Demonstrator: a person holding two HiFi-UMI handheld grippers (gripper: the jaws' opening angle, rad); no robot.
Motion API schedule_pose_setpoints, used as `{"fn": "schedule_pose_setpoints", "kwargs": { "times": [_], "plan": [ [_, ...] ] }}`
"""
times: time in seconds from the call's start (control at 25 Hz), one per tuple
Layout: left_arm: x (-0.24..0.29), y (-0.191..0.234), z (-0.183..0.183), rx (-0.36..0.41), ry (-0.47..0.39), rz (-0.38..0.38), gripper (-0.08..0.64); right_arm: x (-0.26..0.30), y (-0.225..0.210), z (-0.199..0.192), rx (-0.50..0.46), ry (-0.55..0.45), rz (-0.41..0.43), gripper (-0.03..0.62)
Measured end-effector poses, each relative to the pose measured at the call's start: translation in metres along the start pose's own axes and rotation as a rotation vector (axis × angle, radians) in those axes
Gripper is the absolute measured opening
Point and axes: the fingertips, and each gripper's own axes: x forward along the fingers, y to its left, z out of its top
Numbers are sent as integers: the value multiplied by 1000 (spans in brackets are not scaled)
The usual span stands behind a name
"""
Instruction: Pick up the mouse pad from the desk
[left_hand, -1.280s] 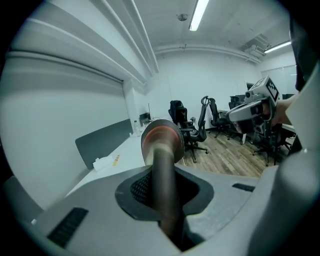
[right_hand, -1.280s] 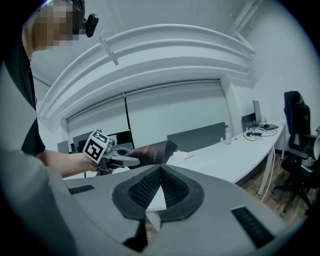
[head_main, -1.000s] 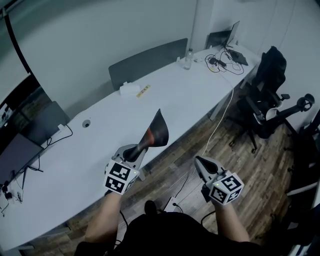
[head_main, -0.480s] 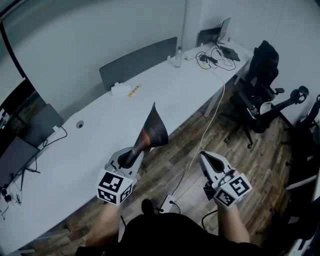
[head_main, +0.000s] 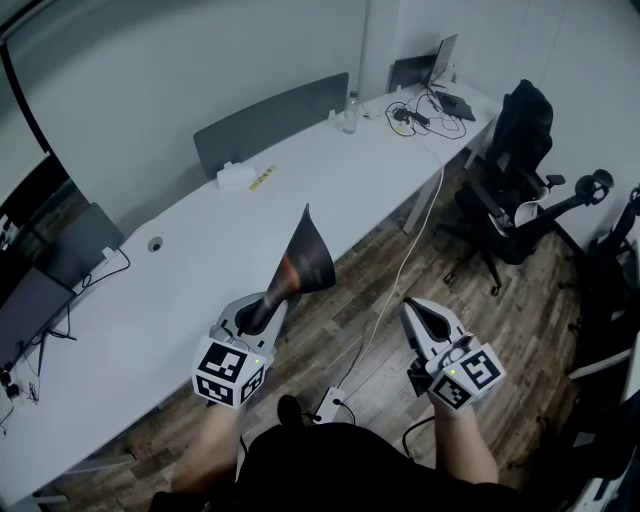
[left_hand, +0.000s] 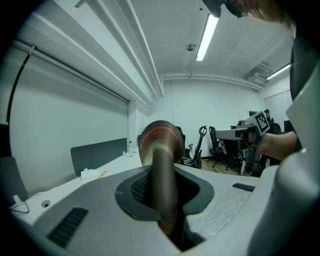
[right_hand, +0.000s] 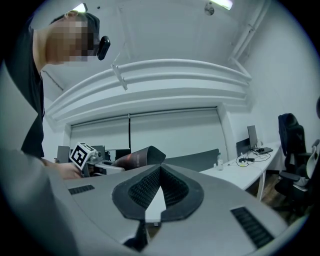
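Observation:
The mouse pad is dark with a red-orange print. It curls up like a cone, off the white desk and over the wooden floor beside the desk's edge. My left gripper is shut on the pad's lower corner. In the left gripper view the pad stands up from between the jaws of the left gripper. My right gripper hovers to the right over the floor, shut and empty. In the right gripper view its jaws meet at the tip of the right gripper, and the pad shows to the left.
On the desk lie a white box, a bottle, cables and a laptop at the far end. A grey panel backs the desk. A black office chair stands at the right. A power strip lies on the floor.
Both grippers have risen and drawn a little back from the desk's edge. The mouse pad has stayed in the left gripper's hold. The right gripper has stayed shut.

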Motion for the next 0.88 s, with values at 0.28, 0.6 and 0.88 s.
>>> {"fn": "schedule_pose_setpoints", "kwargs": {
  "times": [0.28, 0.6, 0.88],
  "plan": [
    [1, 7, 4, -2, -8, 17, 58, 3, 0, -3, -9, 17, 9, 4],
    [-1, 11, 5, -1, -9, 26, 58, 9, 2, -3, -4, 16, 27, 5],
    [-1, 16, 3, -2, -6, 32, 58, 13, 1, -4, -5, 16, 33, 5]
  ]
}}
